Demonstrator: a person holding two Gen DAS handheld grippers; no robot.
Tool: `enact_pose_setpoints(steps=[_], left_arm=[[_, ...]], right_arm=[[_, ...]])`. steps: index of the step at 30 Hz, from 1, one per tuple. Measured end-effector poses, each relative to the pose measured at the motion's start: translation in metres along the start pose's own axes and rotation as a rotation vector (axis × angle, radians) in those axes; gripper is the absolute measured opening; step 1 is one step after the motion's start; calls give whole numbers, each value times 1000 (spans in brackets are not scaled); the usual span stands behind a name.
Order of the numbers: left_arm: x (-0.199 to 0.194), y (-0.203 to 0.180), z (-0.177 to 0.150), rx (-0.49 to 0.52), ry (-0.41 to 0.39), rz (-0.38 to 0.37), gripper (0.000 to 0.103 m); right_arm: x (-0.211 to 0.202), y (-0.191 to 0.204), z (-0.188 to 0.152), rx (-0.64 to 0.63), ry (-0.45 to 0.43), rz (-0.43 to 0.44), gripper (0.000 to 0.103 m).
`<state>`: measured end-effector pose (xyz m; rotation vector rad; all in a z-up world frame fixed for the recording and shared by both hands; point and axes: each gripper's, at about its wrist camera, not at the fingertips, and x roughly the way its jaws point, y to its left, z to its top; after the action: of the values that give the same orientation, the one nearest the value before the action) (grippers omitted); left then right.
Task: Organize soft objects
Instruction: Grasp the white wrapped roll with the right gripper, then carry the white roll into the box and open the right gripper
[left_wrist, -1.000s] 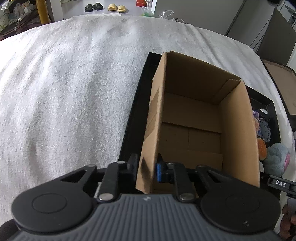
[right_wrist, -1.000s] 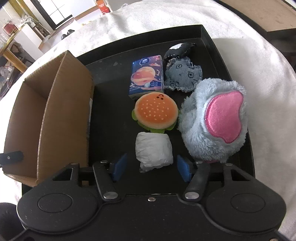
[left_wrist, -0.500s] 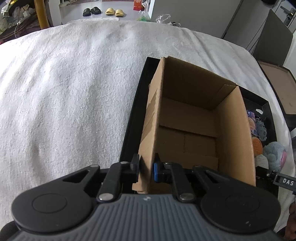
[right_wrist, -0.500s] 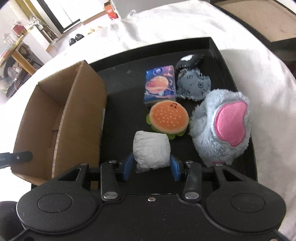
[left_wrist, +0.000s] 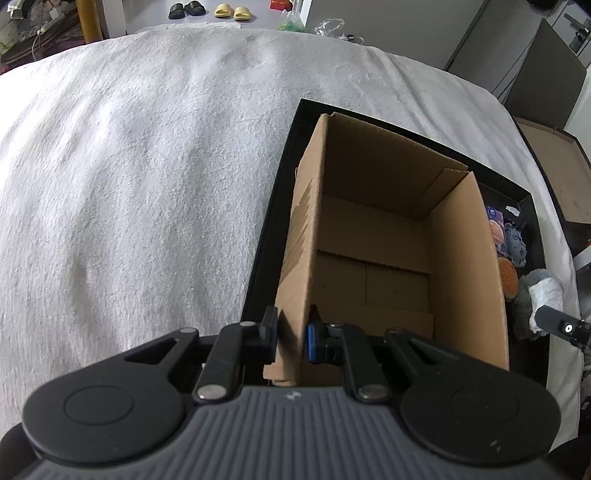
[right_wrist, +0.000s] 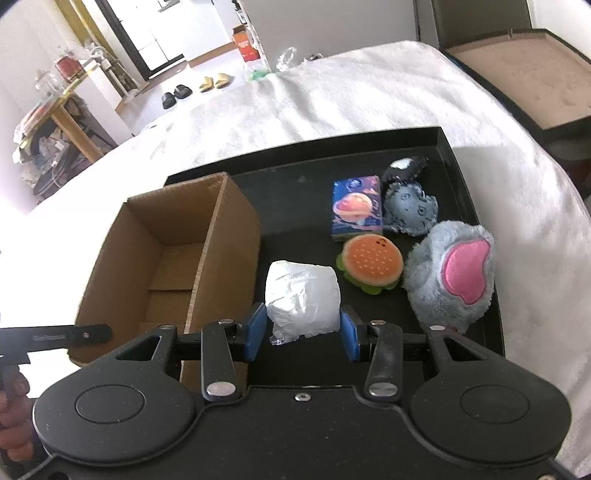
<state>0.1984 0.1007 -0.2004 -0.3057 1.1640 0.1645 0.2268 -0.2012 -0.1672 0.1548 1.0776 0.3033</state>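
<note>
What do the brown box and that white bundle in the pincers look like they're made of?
The box looks like plain corrugated cardboard: matte brown, with raw cut edges and folded flaps. The white bundle seems wrapped in thin, crinkly plastic film, slightly glossy and wrinkled; what is inside cannot be told.

Setting: a home, lived-in room. Work surface covered by a white towel (right_wrist: 369, 96). Slippers (right_wrist: 216, 81) and black sandals (right_wrist: 175, 98) on the floor beyond. Cluttered wooden table (right_wrist: 55, 110) with jars at left; bright doorway (right_wrist: 155, 33) behind.
</note>
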Motion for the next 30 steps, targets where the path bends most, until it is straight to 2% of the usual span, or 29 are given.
enact_pose_setpoints(steps=[17, 30], left_arm=[[6, 8, -1, 4, 13, -41, 15], [11, 16, 2, -8, 42, -73, 15]], right_arm=[[-13, 50, 13, -98, -51, 35, 42], [11, 96, 20, -167, -26, 62, 42]])
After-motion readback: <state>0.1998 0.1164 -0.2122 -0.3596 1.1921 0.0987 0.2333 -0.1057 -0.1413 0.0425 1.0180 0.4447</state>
